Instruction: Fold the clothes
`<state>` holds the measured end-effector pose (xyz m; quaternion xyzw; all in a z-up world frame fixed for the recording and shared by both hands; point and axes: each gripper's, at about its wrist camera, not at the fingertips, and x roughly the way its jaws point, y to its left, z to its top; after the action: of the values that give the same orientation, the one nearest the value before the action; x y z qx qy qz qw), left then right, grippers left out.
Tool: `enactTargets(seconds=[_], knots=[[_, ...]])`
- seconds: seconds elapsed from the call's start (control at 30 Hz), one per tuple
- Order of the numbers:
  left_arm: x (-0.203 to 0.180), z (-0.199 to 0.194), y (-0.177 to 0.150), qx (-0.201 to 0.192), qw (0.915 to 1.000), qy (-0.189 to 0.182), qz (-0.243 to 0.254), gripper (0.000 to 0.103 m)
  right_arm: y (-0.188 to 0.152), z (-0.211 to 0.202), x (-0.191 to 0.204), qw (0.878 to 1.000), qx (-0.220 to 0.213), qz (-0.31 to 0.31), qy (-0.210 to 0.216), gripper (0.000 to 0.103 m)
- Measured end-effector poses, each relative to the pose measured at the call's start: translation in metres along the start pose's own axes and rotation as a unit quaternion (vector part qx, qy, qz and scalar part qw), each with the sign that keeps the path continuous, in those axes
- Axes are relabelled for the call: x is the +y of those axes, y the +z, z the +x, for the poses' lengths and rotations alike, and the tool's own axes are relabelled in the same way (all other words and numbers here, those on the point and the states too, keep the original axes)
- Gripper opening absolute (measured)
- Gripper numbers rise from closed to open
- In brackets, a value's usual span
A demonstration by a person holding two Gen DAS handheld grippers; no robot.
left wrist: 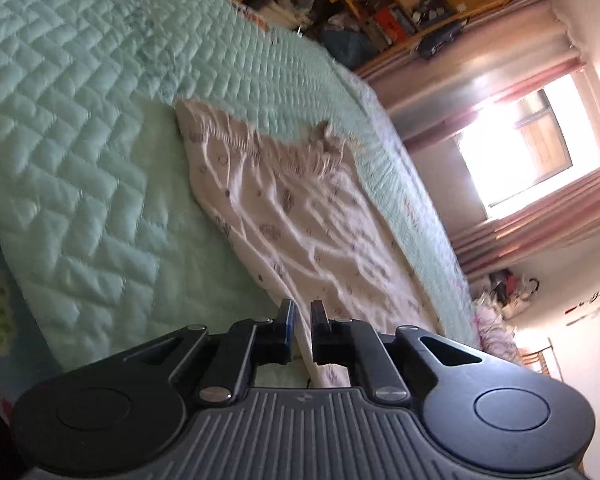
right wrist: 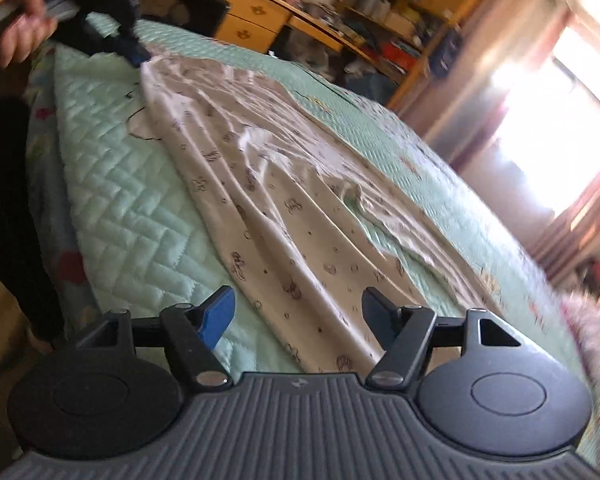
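Pyjama trousers [left wrist: 300, 216] in pale printed fabric lie spread and wrinkled across a mint-green quilted bedspread [left wrist: 80, 160], the gathered elastic waistband [left wrist: 260, 148] at the end away from the left wrist camera. In that view the left gripper [left wrist: 300, 320] has its fingers drawn close with only a narrow gap, and the garment's near edge passes between them, so it appears clamped on the cloth. From the right wrist view the left gripper [right wrist: 134, 54] sits at the far corner of the trousers [right wrist: 268, 200], held by a hand [right wrist: 20, 20]. The right gripper [right wrist: 298, 312] hovers with its fingers spread wide apart, a trouser leg lying between and below them, not gripped. A wooden desk [right wrist: 260, 16] and a bright window [right wrist: 560, 120] stand beyond the bed.
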<state>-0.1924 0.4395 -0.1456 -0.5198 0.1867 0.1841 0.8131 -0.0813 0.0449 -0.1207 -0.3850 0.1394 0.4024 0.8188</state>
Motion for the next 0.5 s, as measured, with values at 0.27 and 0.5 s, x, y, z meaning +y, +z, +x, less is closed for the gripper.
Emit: enactTargets(seconds=[0.27,0.5], knots=[[0.007,0.005,-0.018,0.033,0.9969,-0.019,-0.068,0.054,0.014,0.014,0.023,0.997,-0.006,-0.061,0.047,0.036],[-0.001,0.014,-0.017,0.019,0.9959,-0.006,-0.089,0.083,0.028,0.036,0.046,0.993,-0.012,-0.108,0.038,0.036]])
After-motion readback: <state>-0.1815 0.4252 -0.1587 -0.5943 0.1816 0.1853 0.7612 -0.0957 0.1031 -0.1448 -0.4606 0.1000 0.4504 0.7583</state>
